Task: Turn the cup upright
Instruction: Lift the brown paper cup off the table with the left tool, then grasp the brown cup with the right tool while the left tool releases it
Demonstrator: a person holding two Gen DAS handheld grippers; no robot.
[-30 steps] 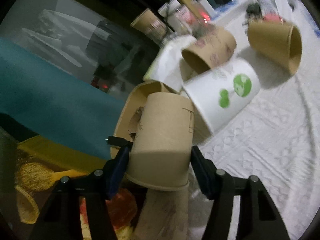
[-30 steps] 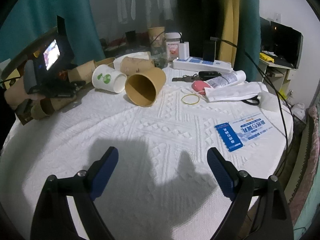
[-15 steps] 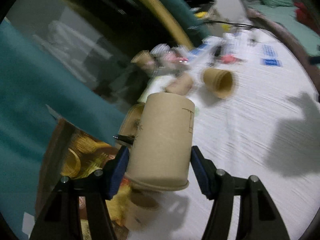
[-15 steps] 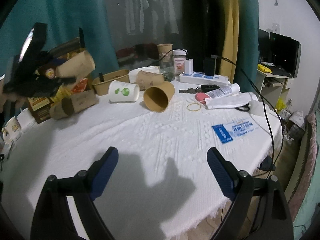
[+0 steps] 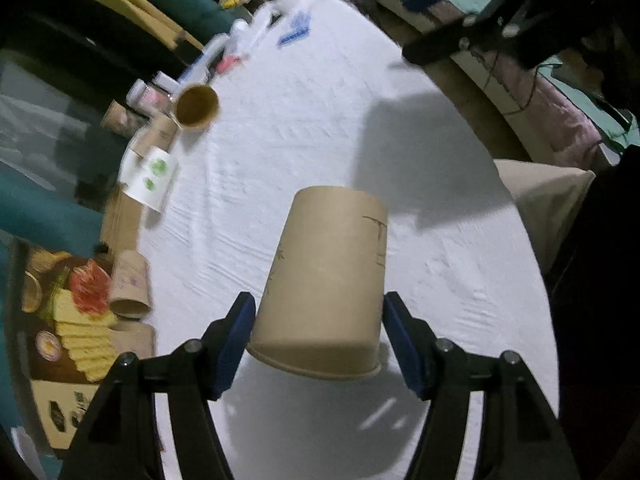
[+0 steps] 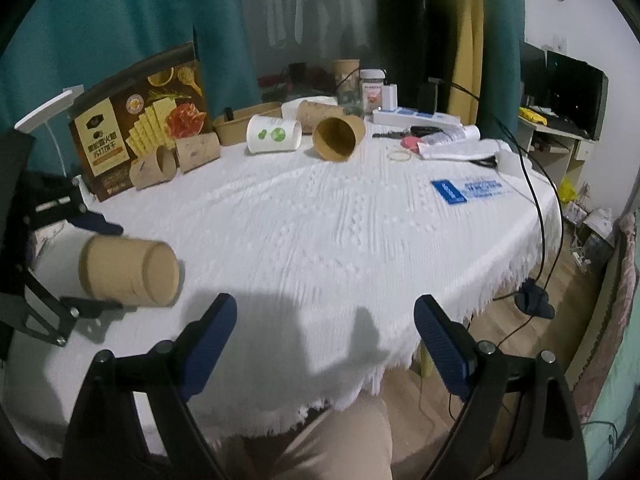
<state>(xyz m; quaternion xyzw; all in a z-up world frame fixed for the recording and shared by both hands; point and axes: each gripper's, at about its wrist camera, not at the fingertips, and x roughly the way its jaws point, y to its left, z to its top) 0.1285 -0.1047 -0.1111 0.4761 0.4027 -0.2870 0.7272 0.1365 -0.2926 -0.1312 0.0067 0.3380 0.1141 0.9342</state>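
Note:
My left gripper (image 5: 320,344) is shut on a brown paper cup (image 5: 324,280), its blue pads pressed to the cup's sides near the rim. The cup's closed base points away from the camera, over the white tablecloth (image 5: 304,128). In the right wrist view the same cup (image 6: 128,272) lies on its side in the air just above the cloth at the near left, base towards the table's middle. My right gripper (image 6: 324,344) is open and empty above the table's near edge.
Several other cups lie on their sides at the far side: a white one with green dots (image 6: 274,134), brown ones (image 6: 338,138) (image 6: 154,168). A cracker box (image 6: 140,120), a power strip (image 6: 416,118), a blue card (image 6: 466,190) and a cable (image 6: 536,184) are there.
My left gripper has carried the brown cup from the cluster by the cracker box over to the near side of the table, swinging round. The right gripper has drawn back towards the table edge.

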